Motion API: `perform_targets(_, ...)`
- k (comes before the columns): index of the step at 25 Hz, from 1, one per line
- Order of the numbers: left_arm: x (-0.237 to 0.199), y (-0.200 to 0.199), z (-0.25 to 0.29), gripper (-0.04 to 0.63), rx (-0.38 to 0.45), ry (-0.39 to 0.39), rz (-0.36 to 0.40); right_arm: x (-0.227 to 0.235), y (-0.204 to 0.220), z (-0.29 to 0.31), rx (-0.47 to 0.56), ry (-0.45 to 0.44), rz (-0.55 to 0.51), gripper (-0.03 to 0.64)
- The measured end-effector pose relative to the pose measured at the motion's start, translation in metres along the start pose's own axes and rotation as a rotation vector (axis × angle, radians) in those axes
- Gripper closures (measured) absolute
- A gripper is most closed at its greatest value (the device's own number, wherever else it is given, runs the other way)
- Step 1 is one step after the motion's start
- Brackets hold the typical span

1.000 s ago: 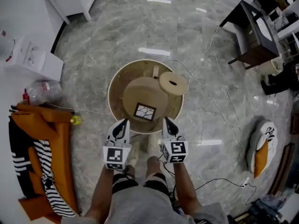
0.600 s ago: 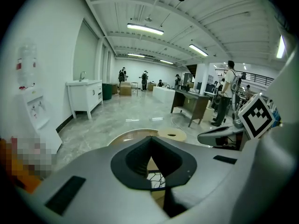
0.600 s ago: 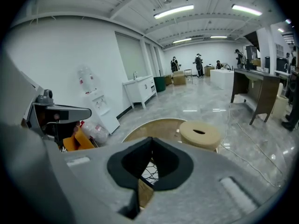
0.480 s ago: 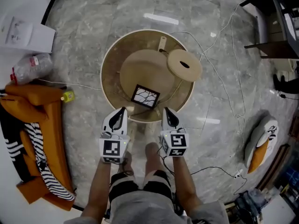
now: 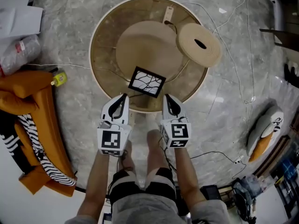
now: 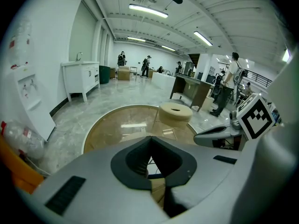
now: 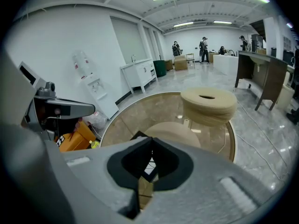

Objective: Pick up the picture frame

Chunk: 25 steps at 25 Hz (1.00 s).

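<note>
Both grippers have come down toward the table since a second ago, and the tabletop now fills more of the head view. The left gripper (image 5: 124, 97) has its jaws pressed together at the tips with nothing between them. The right gripper (image 5: 167, 97) is clenched and empty too. Just ahead of the two tips and between them, untouched, lies the black-edged rectangular picture frame (image 5: 146, 82), white with dark branching lines, turned at a slant. It rests on the round tan table with a pale rim (image 5: 99, 90), over its beige central disc. A thick beige ring-shaped pad (image 5: 198, 43) sits at the table's far right edge. An orange cushion (image 5: 28, 90) lies on the grey marble floor (image 5: 233, 78) to the left.
</note>
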<state>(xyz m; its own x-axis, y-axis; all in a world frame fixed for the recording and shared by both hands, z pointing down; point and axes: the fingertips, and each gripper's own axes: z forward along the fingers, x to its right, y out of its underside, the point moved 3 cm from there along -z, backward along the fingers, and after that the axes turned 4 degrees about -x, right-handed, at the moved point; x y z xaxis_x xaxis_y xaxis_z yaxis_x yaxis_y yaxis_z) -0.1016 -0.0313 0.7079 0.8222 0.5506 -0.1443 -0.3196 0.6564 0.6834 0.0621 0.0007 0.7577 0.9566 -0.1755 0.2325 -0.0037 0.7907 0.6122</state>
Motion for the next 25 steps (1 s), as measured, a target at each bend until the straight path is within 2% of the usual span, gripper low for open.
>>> perform_targets(2,-0.003,0.015,0.014,0.578,-0.017,-0.003,-0.024,0.003,0.015,0.015,-0.013,0.001,0.003,0.617)
perform_targets(6,-0.006,0.042,0.038,0.578,-0.042,0.008,0.0,0.013,0.039,0.041,-0.044,0.003,0.015,0.617)
perform_targets(9,-0.006,0.052,0.047,0.578,-0.063,0.003,-0.031,0.02,0.055,0.057,-0.08,0.008,0.037,0.615)
perform_targets(13,-0.006,0.061,0.053,0.578,-0.073,0.014,0.001,0.031,0.067,0.071,-0.102,0.032,0.113,0.615)
perform_targets(14,-0.007,0.062,0.054,0.578,-0.075,0.014,0.001,0.033,0.069,0.074,-0.106,0.03,0.14,0.593)
perform_targets(15,-0.007,0.064,0.054,0.578,-0.078,0.013,-0.001,0.034,0.071,0.077,-0.114,0.022,0.166,0.504)
perform_targets(18,-0.009,0.068,0.055,0.578,-0.09,0.008,-0.006,0.035,0.074,0.087,-0.134,0.015,0.217,0.451)
perform_targets(20,-0.009,0.07,0.056,0.578,-0.098,0.007,-0.012,0.035,0.075,0.093,-0.145,0.018,0.22,0.43)
perform_targets(25,-0.012,0.073,0.061,0.578,-0.104,0.004,-0.031,0.029,0.078,0.105,-0.181,0.013,0.198,0.43)
